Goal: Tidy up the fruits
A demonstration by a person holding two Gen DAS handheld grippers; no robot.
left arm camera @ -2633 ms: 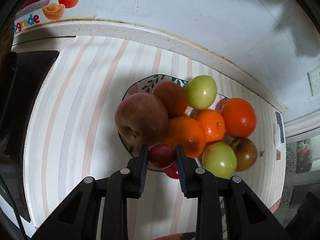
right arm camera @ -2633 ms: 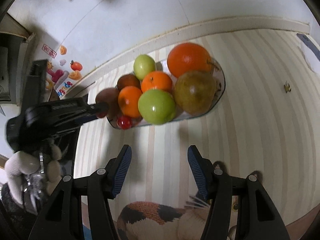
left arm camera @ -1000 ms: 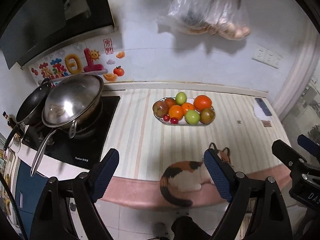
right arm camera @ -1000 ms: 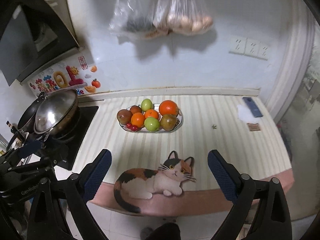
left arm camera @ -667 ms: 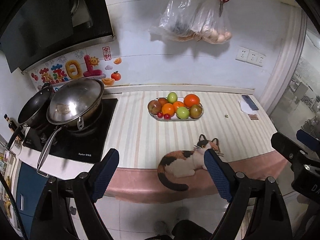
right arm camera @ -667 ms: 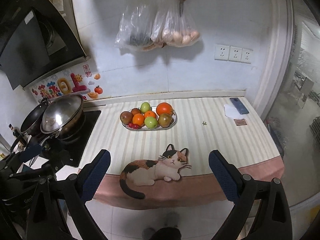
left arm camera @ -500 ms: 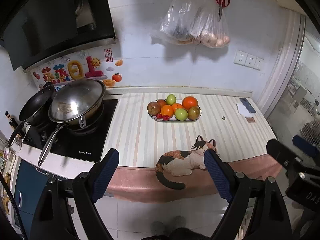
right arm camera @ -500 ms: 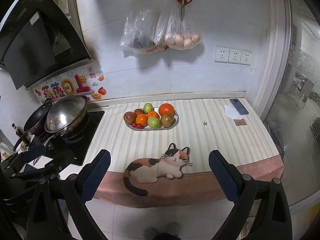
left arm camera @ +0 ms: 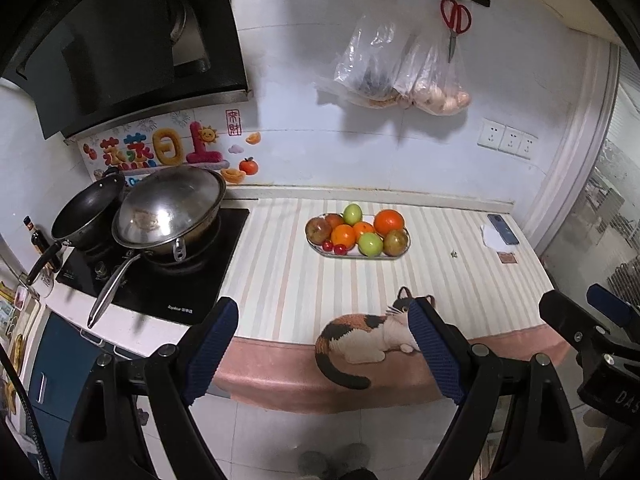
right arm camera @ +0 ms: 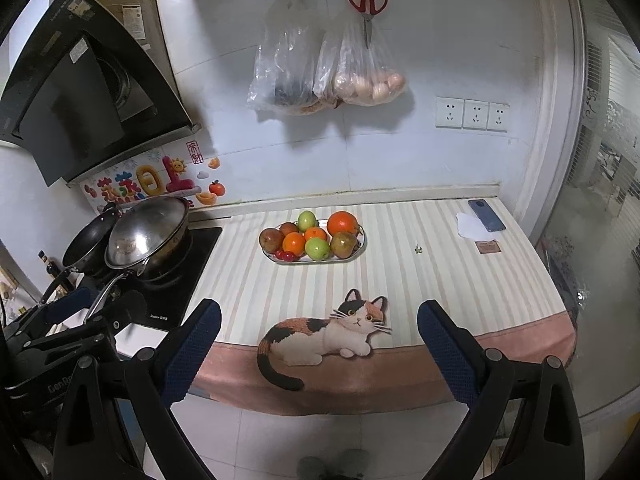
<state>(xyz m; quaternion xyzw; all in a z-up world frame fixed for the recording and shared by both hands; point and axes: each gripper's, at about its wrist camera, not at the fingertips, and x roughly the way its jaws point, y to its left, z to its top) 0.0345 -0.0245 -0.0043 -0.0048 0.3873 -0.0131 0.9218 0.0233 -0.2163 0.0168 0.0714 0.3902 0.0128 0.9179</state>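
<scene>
With both grippers held back off counter edge, task judged complete or at final check. Striped counter [right arm camera: 400, 264]: mid-frame. Oval plate [right arm camera: 358, 249], centre of frame: fruits [right arm camera: 316, 240] heaped on it, none loose on counter. Left gripper [left arm camera: 322, 354], right gripper [right arm camera: 320, 350]: lower frame, fingers wide apart, holding nothing. Advice: confirm small red fruits [left arm camera: 334, 247] at plate's left edge sit inside rim.

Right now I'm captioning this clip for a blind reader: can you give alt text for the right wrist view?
A plate piled with oranges, green apples and other fruit sits on a striped counter. The right hand-held gripper is open and empty in the foreground. Pans sit on a stove at left.
</scene>
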